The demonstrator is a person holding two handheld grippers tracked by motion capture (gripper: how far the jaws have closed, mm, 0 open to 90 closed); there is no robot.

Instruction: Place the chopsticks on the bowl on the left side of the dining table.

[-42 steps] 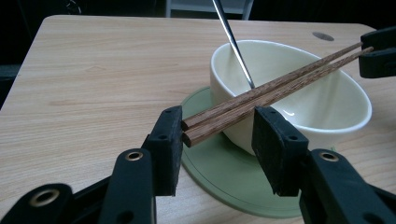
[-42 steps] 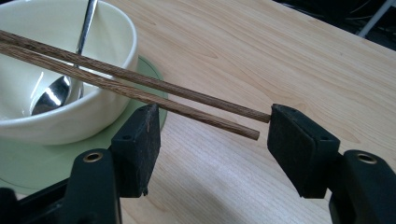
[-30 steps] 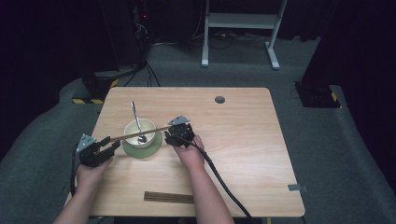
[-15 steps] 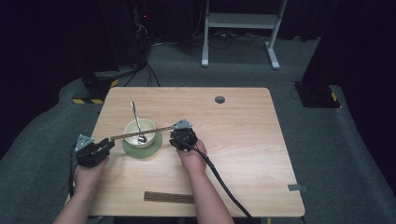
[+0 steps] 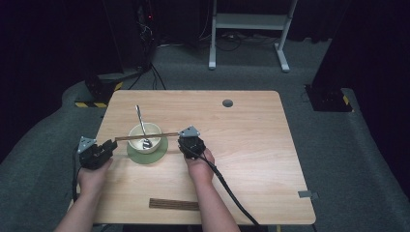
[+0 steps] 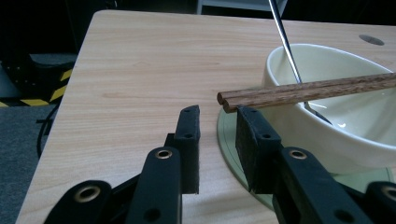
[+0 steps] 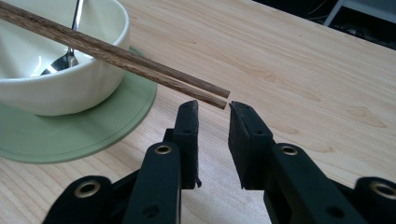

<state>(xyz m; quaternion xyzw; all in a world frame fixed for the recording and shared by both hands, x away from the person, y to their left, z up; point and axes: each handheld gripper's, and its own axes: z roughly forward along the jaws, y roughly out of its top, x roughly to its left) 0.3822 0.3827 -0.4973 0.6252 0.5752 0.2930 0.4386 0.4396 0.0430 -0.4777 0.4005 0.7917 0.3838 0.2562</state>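
Observation:
A pair of brown wooden chopsticks (image 5: 150,137) lies level across the rim of a cream bowl (image 5: 151,132) that stands on a green saucer (image 5: 157,155). A metal spoon (image 5: 139,118) leans in the bowl. My left gripper (image 5: 112,148) is open just short of the chopsticks' left ends; in the left gripper view its tips (image 6: 217,114) sit just below the chopsticks (image 6: 303,91). My right gripper (image 5: 183,140) is open at their right ends. In the right gripper view its tips (image 7: 212,109) are just below the chopsticks (image 7: 116,53), beside the bowl (image 7: 70,88). Nothing is between either gripper's jaws.
A second bundle of dark chopsticks (image 5: 174,204) lies near the table's front edge between the forearms. A round cable hole (image 5: 227,103) is at the back of the wooden table (image 5: 251,154). The right gripper's cable (image 5: 227,186) trails to the front edge.
Both grippers have drawn back a little from the chopstick ends, the left to the left and the right towards the person. The chopsticks stay resting on the bowl.

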